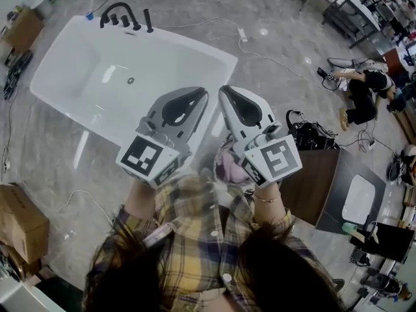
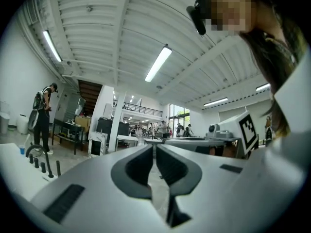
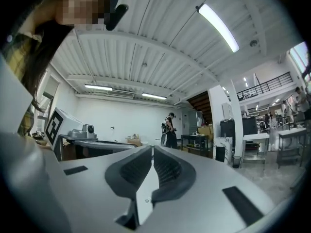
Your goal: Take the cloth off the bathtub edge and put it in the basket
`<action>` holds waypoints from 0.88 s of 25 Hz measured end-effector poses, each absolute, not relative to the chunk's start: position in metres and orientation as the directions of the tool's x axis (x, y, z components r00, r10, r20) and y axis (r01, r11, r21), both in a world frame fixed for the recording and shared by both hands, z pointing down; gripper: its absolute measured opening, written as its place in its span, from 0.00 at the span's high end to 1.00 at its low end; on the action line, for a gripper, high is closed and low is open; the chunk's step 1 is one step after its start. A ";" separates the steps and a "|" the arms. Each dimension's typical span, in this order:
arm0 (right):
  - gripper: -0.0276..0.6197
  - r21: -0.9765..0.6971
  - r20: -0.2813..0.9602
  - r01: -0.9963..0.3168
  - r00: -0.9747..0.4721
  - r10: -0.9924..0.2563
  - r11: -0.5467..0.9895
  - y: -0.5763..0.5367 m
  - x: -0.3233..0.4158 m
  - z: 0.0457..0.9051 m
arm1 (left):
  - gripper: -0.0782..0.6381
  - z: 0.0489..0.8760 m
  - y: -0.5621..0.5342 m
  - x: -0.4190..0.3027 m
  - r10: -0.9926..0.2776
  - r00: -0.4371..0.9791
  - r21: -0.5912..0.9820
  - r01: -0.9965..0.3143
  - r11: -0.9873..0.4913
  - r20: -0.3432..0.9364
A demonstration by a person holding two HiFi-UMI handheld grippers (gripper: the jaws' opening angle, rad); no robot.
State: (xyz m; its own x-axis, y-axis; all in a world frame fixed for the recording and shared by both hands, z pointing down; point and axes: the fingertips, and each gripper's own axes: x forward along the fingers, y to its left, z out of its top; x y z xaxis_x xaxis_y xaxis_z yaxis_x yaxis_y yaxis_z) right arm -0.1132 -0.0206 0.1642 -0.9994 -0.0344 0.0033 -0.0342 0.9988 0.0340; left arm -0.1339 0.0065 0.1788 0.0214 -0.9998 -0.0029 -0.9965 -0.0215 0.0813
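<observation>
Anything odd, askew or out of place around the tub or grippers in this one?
Nothing spilled or damaged. The white freestanding bathtub has no cloth on its visible rim. The left gripper and right gripper are held level side by side, jaws shut on nothing. A pinkish item peeks out beneath them, too hidden to identify.

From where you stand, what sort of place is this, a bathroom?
Probably a big workshop or lab hall, not a home bathroom: the bathtub stands alone on an open floor, cardboard boxes lie around, and a railed mezzanine overlooks work tables.
</observation>
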 end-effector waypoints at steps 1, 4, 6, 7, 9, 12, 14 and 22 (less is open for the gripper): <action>0.92 0.033 0.001 -0.025 -1.000 -0.025 0.999 -0.018 -0.115 0.163 | 0.85 0.176 0.010 -0.135 -1.000 0.011 0.079 -0.997 -0.012 -0.008; 0.93 0.035 0.004 -0.006 -1.000 -0.006 0.999 -0.013 -0.117 0.162 | 0.86 0.170 0.016 -0.138 -1.000 -0.016 0.075 -0.997 0.014 -0.020; 0.93 0.042 0.010 0.001 -1.000 0.001 0.999 -0.011 -0.118 0.163 | 0.86 0.168 0.017 -0.139 -0.999 -0.025 0.069 -0.997 0.023 -0.030; 0.93 0.043 0.014 0.004 -1.000 0.003 0.999 -0.011 -0.117 0.164 | 0.87 0.167 0.018 -0.138 -0.999 -0.024 0.067 -0.998 0.021 -0.036; 0.93 0.038 0.021 0.007 -1.000 0.006 0.999 -0.012 -0.114 0.166 | 0.87 0.166 0.017 -0.135 -0.999 -0.015 0.062 -0.998 0.013 -0.035; 0.93 0.038 0.028 0.001 -1.000 0.000 0.999 -0.017 -0.109 0.167 | 0.87 0.165 0.014 -0.129 -1.000 0.001 0.050 -0.999 -0.002 -0.026; 0.93 0.036 0.026 -0.011 -1.000 -0.012 0.999 -0.021 -0.107 0.166 | 0.87 0.161 0.010 -0.126 -0.999 0.011 0.051 -0.999 -0.013 -0.045; 0.93 0.001 0.012 -0.047 -0.999 -0.047 0.999 -0.042 -0.093 0.167 | 0.87 0.157 -0.007 -0.107 -0.996 0.058 0.031 -0.998 -0.060 -0.065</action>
